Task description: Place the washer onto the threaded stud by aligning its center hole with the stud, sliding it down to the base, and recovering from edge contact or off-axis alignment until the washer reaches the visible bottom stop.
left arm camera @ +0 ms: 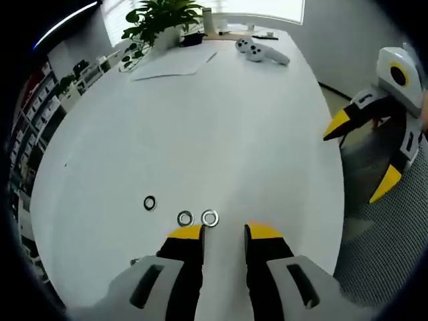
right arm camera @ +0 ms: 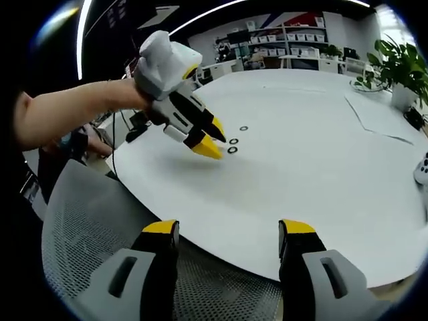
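Washers: three lie flat on white table [left arm camera: 221, 134], lower centre of left gripper view: two [left arm camera: 185, 218] [left arm camera: 209, 217] side by side just ahead of left gripper [left arm camera: 224, 232], third [left arm camera: 150, 202] further left. Left gripper jaws narrow, holding nothing. Right gripper [right arm camera: 229, 227] wide, empty, off table edge. Stud not seen. Judgement: task barely begun, pick-up and threading all remain.

Your left gripper [left arm camera: 224, 231] has its yellow tip covering the near edge of one washer [left arm camera: 185, 218]. The three washers [right arm camera: 233, 141] are too small to tell apart from rings, and the stud can't be made out on the table [left arm camera: 221, 120].
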The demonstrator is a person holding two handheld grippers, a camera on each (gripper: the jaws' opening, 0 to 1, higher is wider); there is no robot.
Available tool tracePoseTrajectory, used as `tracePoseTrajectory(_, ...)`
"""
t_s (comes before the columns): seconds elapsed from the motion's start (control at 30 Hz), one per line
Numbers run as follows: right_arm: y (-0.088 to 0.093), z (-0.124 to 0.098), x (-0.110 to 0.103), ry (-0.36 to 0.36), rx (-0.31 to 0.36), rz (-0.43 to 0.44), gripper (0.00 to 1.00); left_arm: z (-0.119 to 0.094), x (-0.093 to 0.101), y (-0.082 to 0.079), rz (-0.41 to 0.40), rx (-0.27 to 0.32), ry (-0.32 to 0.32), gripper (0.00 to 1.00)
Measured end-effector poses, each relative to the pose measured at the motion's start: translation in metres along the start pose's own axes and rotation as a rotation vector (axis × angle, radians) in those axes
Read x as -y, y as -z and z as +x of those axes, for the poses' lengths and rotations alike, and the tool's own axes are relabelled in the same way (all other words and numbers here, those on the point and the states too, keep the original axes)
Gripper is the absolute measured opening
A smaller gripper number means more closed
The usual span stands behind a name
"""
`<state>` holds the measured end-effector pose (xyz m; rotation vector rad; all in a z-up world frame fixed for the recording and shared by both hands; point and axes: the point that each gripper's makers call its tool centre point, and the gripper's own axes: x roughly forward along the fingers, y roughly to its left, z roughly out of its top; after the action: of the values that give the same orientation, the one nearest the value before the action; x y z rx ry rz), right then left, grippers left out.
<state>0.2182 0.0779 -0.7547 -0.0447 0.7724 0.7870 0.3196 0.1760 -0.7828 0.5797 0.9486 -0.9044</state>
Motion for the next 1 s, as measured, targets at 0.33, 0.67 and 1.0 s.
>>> tracePoseTrajectory(0.33, -0.002, -0.001, 0.001, 0.006, 0.014, 0.015, 0.63, 0.009, -0.004, 0.005, 0.019, -0.036, -0.009, 0.22)
tracePoseTrajectory(0.67, -0.001, 0.000, 0.002, 0.012, 0.015, 0.023, 0.63, 0.012, -0.006, 0.000, -0.012, -0.025, 0.011, 0.22)
tracePoseTrajectory(1.0, -0.003, 0.000, 0.003, 0.017, 0.024, 0.030, 0.62, 0.012, -0.008, 0.002, -0.036, -0.042, 0.024, 0.16)
